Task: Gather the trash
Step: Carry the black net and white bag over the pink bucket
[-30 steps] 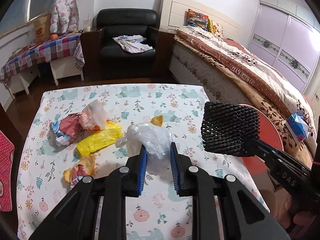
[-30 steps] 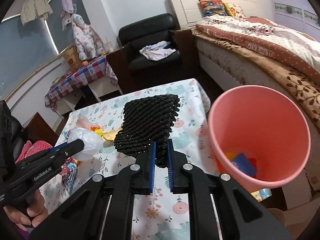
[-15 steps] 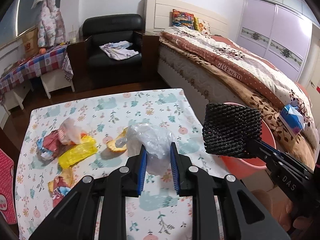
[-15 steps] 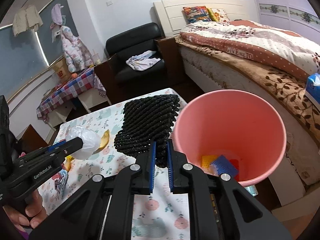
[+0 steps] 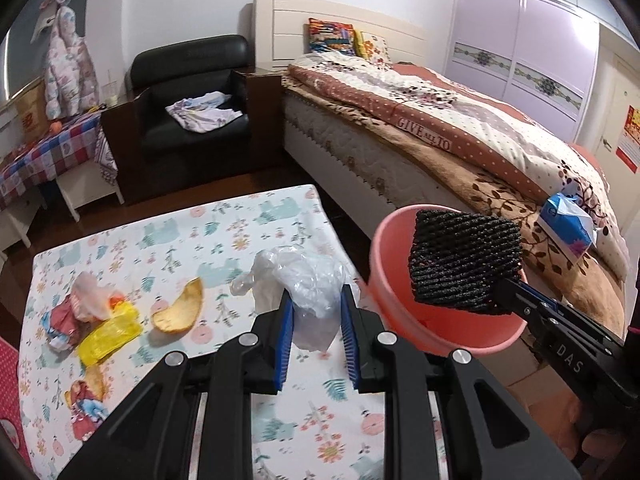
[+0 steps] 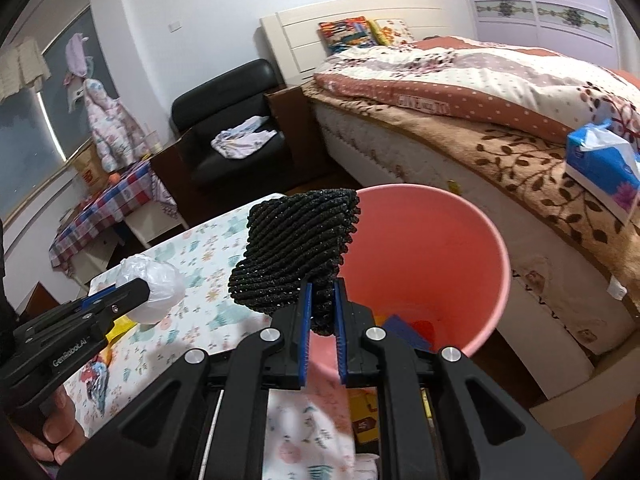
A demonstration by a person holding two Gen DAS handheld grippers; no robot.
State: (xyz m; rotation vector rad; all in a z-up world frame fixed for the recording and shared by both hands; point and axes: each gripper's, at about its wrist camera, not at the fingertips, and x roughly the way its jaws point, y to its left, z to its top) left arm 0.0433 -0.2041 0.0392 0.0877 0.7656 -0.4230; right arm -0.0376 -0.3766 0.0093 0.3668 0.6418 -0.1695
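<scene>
My left gripper clenched on a crumpled clear bag above the table edge, my right gripper gripping black mesh over the pink bin, wrappers on the table

Black tongs, blue pads

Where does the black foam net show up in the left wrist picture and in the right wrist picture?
Left wrist: black foam net at right of centre, held by the right gripper over the pink bin.
Right wrist: black foam net at centre, clamped between the blue pads.
Shared landmark: the pink bin.
</scene>
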